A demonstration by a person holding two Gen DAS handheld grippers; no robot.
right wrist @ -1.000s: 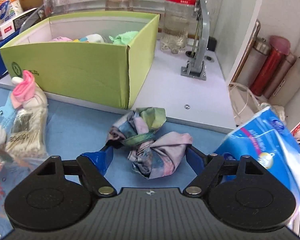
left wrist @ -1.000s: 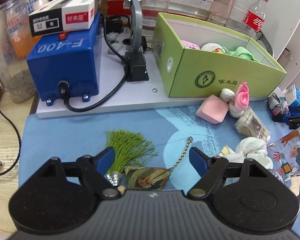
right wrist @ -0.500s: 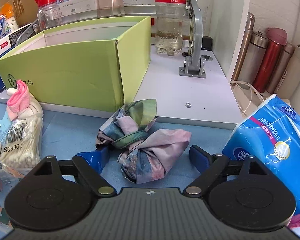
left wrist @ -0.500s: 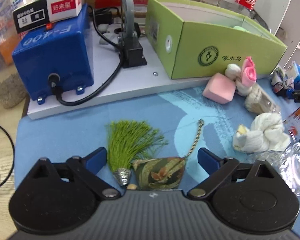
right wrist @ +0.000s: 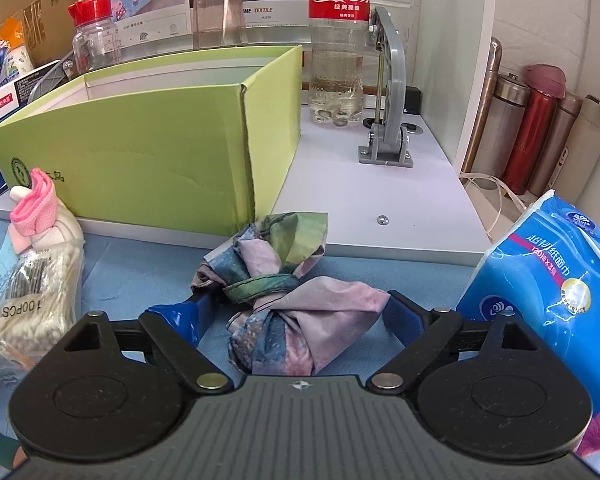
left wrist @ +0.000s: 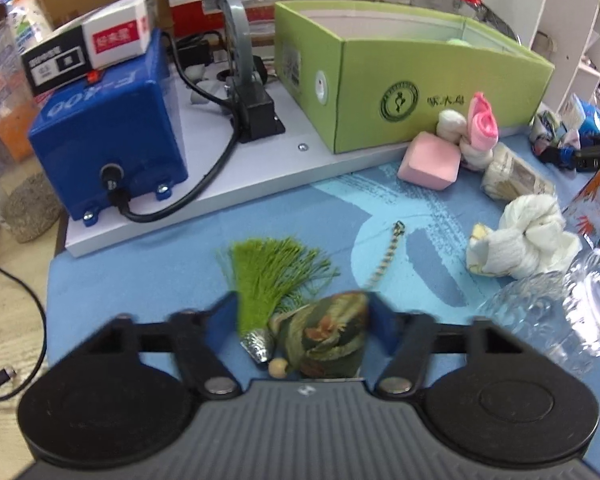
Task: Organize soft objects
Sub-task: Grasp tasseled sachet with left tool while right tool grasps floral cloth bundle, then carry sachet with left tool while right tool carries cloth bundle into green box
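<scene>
**Mara:** Soft objects are mostly still out on the blue mat [left wrist: 140, 280]. Only a scrap of pale green cloth [left wrist: 458, 42] shows over the rim of the green box [left wrist: 440, 92], so the sorting looks barely begun.

**Jon:** And the left gripper [left wrist: 302, 318]?

**Mara:** Its jaws have narrowed onto the brocade sachet [left wrist: 326, 340], both pads touching or nearly so; the green tassel [left wrist: 272, 276] fans out toward 12 o'clock. It sits on the mat, not lifted.

**Jon:** The right gripper [right wrist: 300, 312]?

**Mara:** Spread wide around the knotted scarf [right wrist: 284, 300], pads flanking it, not squeezing.

**Jon:** What remains?

**Mara:** From the left view, the pink sponge [left wrist: 430, 160], pink-and-white socks [left wrist: 470, 132] and white sock bundle [left wrist: 524, 236], all toward 1 and 2 o'clock.

**Jon:** Room to move?

**Mara:** Tight for the left: the drinking glass [left wrist: 560, 304] lies at 3 o'clock, the blue machine [left wrist: 108, 132] at 10. For the right, the box corner stands just beyond the scarf at 12, a tissue pack [right wrist: 548, 292] close at 3, a cotton-swab bag [right wrist: 40, 292] at 9. Lifting straight up before crossing the box wall looks safest.
</scene>
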